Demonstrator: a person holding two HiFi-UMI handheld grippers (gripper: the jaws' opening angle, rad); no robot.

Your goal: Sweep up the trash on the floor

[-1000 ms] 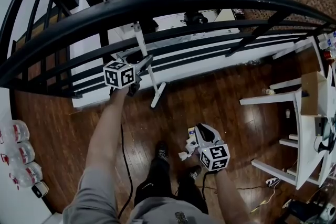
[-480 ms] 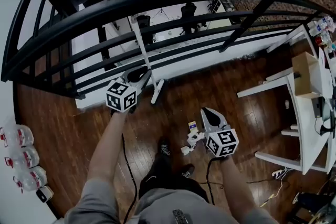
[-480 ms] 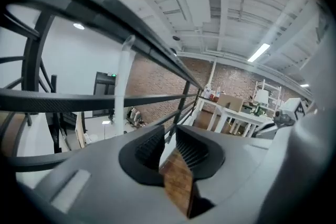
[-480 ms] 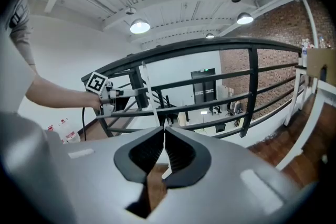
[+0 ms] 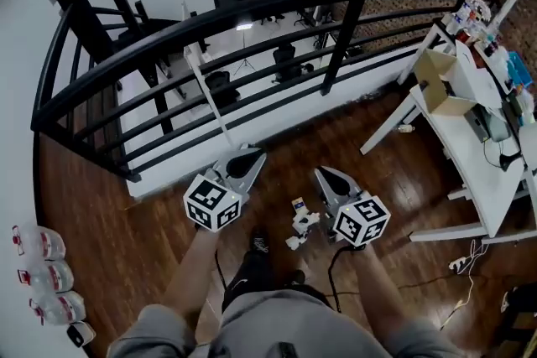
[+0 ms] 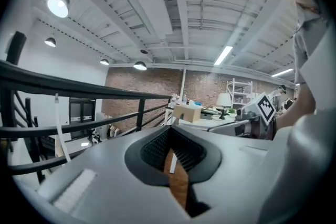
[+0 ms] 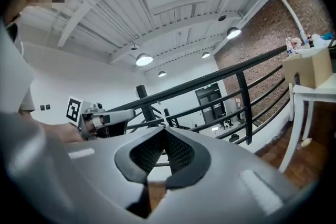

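Note:
Small white scraps of trash [image 5: 299, 224] lie on the wooden floor between my two grippers, just ahead of the person's shoes. A white broom pole [image 5: 207, 96] leans against the black railing. In the head view my left gripper [image 5: 248, 155] is raised a little to the right of the pole's lower end and does not touch it. Its jaws have just been closing and are shut on nothing [image 6: 170, 131]. My right gripper [image 5: 322, 174] is held up beside it. Its jaws have also just closed, empty [image 7: 164, 132]. Both point about level toward the railing.
A curved black railing [image 5: 252, 12] runs across the front, with a lower floor beyond it. A white table [image 5: 495, 180] with a cardboard box [image 5: 445, 84] stands at the right. Water bottles [image 5: 38, 274] line the left wall. Cables [image 5: 436, 310] trail on the floor.
My left gripper left the broom pole, came up and right, and its jaws closed. My right gripper rose from near the trash and shut. The head view tilted up.

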